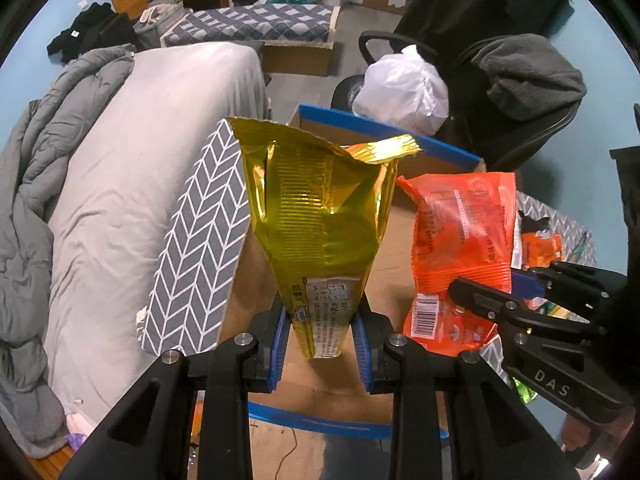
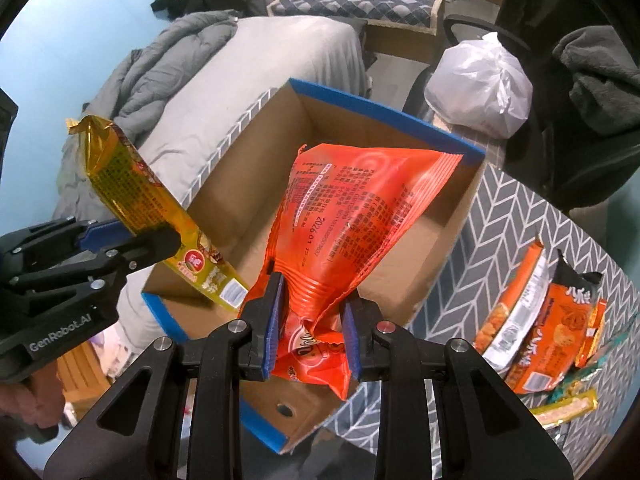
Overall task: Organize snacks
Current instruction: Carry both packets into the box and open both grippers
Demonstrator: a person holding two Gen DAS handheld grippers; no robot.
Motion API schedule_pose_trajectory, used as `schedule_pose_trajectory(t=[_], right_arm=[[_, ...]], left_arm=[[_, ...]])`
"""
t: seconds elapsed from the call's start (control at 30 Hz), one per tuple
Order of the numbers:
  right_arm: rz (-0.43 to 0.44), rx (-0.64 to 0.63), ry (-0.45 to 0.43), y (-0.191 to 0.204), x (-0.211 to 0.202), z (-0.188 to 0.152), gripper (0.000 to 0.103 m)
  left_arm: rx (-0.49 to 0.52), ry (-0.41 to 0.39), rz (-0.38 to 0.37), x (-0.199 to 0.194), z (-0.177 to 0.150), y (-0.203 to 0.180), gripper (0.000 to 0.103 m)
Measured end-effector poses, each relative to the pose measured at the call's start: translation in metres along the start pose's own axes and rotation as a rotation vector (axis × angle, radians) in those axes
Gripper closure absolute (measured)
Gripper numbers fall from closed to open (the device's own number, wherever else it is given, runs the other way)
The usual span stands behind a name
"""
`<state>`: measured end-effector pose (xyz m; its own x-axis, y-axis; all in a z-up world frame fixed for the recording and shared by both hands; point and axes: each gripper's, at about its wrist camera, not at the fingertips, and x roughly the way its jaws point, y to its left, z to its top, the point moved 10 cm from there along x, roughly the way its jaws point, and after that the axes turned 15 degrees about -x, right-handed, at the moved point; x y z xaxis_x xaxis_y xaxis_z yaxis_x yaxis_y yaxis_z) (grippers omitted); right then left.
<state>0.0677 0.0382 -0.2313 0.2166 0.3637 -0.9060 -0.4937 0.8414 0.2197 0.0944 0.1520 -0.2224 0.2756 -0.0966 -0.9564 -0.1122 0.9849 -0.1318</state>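
Both bags hang over the box [image 2: 404, 216]: left gripper [image 1: 320, 340] clenched on the gold bag [image 1: 320, 216], right gripper [image 2: 312, 336] pinching the orange bag [image 2: 360, 220] at 3 o'clock of it. Risk: the gold bag's open top spills, or the bags collide on release.

The cardboard box [image 2: 304, 184] gapes open and bare inside, blue-edged walls [image 2: 384, 114] flanking it.

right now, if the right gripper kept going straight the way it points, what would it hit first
Most likely the bare floor of the cardboard box; the right gripper, holding the orange snack bag, aims into its open top. Depth is uncertain.
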Motion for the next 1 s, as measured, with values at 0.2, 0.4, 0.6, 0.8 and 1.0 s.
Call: schedule_pose_trajectory(t=[0.2, 0.4, 0.6, 0.8, 1.0], right_arm=[[-0.001, 0.002, 0.022, 0.007, 0.015, 0.002, 0.076], [-0.025, 0.006, 0.023, 0.009, 0.015, 0.005, 0.075], [-0.066, 0.004, 0.0, 0.006, 0.005, 0.01, 0.055], [-0.11, 0.033, -0.022, -0.004, -0.012, 0.009, 0.034], [-0.157, 0.069, -0.016, -0.018, -0.028, -0.001, 0.03]], left_arm=[[-0.013, 0.024, 0.008, 0.011, -0.002, 0.005, 0.074], [-0.013, 0.005, 0.023, 0.011, 0.001, 0.009, 0.067], [-0.017, -0.024, 0.039, 0.002, 0.007, 0.01, 0.053], [-0.037, -0.037, 0.03, -0.007, 0.008, 0.007, 0.032], [-0.022, -0.036, -0.001, -0.017, 0.004, -0.006, 0.032]])
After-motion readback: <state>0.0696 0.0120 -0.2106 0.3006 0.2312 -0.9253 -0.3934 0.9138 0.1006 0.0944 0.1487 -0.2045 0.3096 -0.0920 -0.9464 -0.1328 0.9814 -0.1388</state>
